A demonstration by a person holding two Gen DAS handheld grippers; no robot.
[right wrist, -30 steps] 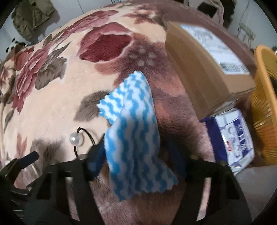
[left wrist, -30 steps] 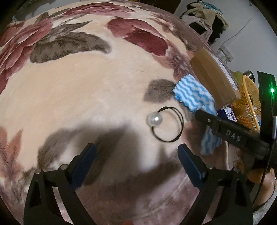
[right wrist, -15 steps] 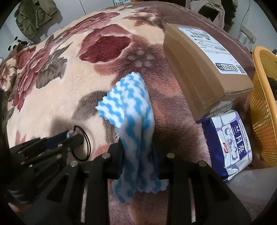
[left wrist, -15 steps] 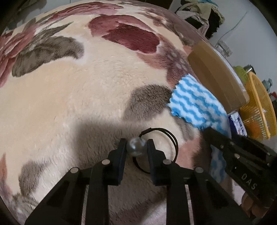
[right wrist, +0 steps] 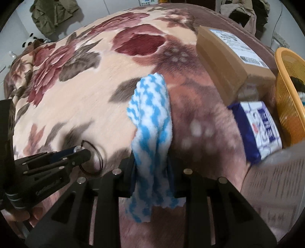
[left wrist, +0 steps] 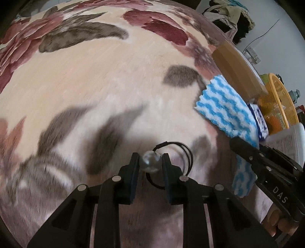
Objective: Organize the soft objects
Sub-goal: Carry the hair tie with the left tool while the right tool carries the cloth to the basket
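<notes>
A black hair tie with a pearl bead [left wrist: 150,163] hangs in my left gripper [left wrist: 150,162], whose pads are shut on the bead, just above the flowered blanket [left wrist: 99,80]. The elastic loop [left wrist: 185,155] dangles to the right of the bead. A blue-and-white wavy cloth [right wrist: 152,118] is pinched in my right gripper [right wrist: 151,166] and drapes over and below the fingers. In the left wrist view the cloth [left wrist: 223,105] and the right gripper [left wrist: 240,145] lie at the right. In the right wrist view the left gripper [right wrist: 83,150] with the hair tie [right wrist: 93,160] is at the lower left.
A cardboard box [right wrist: 230,63] lies on the blanket at the right. Beside it are a blue-and-white tissue pack [right wrist: 261,126], an orange mesh basket [right wrist: 289,99] and a white perforated basket [right wrist: 272,179]. Clothes hang at the back wall [right wrist: 51,17].
My left gripper went from open above the blanket to shut on the pearl bead and has lifted it. The right gripper closed on the cloth and raised it, moving right.
</notes>
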